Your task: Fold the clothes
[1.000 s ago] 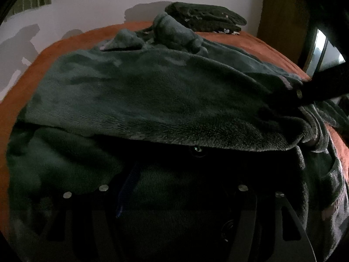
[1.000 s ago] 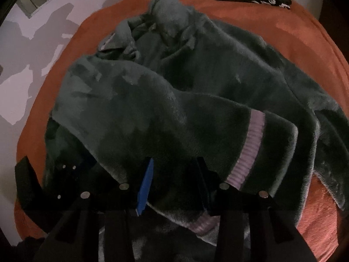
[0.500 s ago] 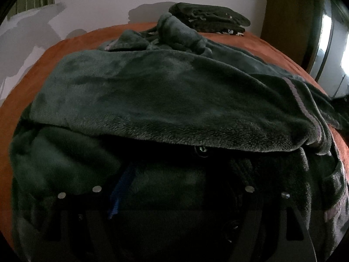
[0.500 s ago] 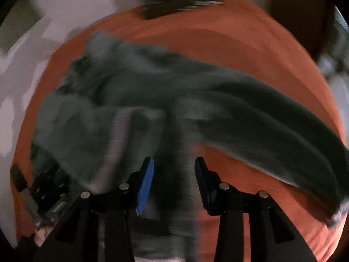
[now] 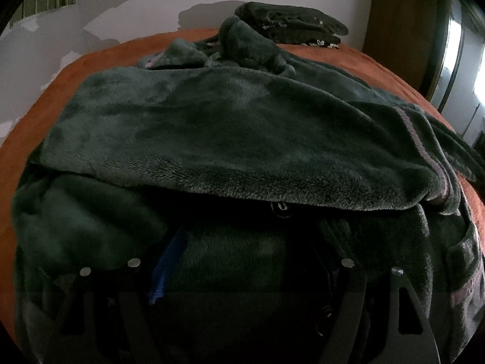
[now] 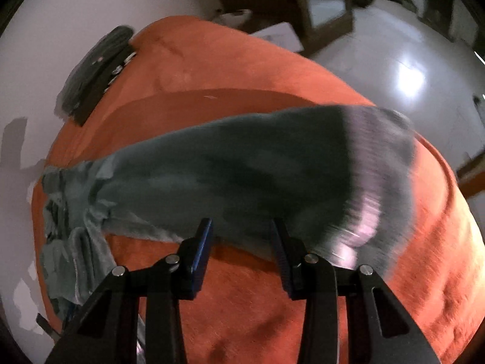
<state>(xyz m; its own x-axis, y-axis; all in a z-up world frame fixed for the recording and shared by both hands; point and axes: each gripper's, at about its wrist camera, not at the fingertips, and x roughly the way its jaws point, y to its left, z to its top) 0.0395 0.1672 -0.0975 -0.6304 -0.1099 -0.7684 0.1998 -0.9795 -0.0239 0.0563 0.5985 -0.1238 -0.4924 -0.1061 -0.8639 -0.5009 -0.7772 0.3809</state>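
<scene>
Since the earlier frame the right gripper [image 6: 241, 238] has swung rightward off the folded sleeve to the other sleeve [image 6: 242, 179], stretched across the orange bedspread [image 6: 272, 303]; its jaws stand apart, grasping nothing. Left gripper [image 5: 242, 261] lies buried in the dark green fleece garment [image 5: 227, 127], jaws wide. Folded dark clothes [image 5: 291, 25] rest at the far edge

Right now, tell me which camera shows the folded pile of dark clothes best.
The left wrist view: the folded pile of dark clothes sits sharp at the orange bed cover's far edge. The right wrist view shows it blurred and tilted, at upper left.
</scene>
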